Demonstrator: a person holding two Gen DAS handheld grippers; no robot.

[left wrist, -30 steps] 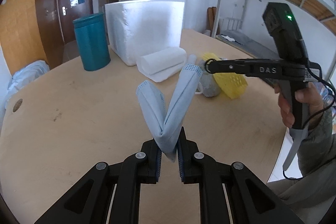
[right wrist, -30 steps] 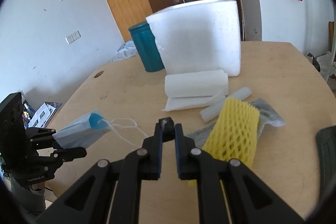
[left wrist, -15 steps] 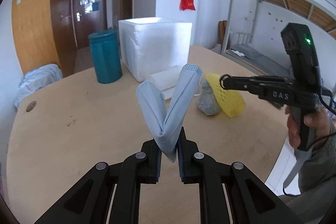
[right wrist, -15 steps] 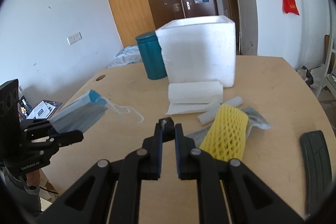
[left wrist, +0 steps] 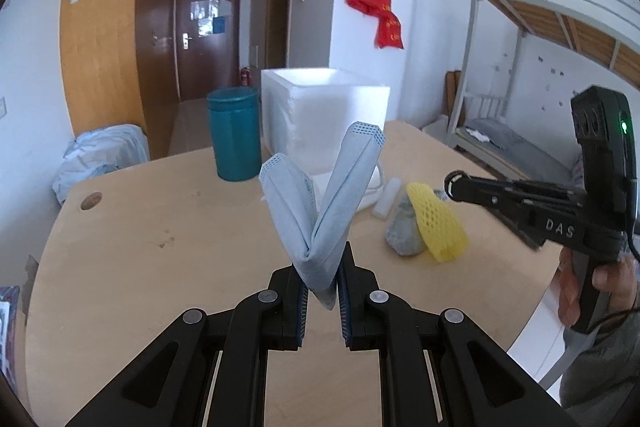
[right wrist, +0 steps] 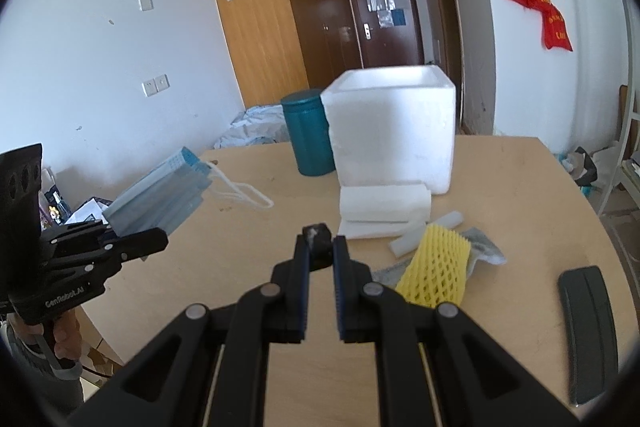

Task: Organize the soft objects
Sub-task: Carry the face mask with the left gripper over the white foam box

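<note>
My left gripper [left wrist: 322, 291] is shut on a folded stack of light blue face masks [left wrist: 328, 203], which fans up in a V above the wooden table [left wrist: 160, 267]. In the right wrist view the same masks [right wrist: 160, 199] stick out of the left gripper [right wrist: 132, 243], white ear loops dangling. The right gripper [right wrist: 320, 247] is shut on a small dark object [right wrist: 318, 237] at its tips; in the left wrist view it [left wrist: 456, 183] hovers at the right, held by a hand. A white foam box [right wrist: 392, 135] stands at the back.
A teal bin [right wrist: 308, 135] stands beside the box. In front lie a white foam roll [right wrist: 384, 205], a white foam stick [right wrist: 448, 219], a yellow foam net [right wrist: 436, 271] on a grey bag [right wrist: 484, 247], and a black flat object [right wrist: 586, 327] at the right.
Both grippers have risen above the table, so the objects on it look lower and farther away. Each keeps its grip: the left on the masks, the right on the dark object.
</note>
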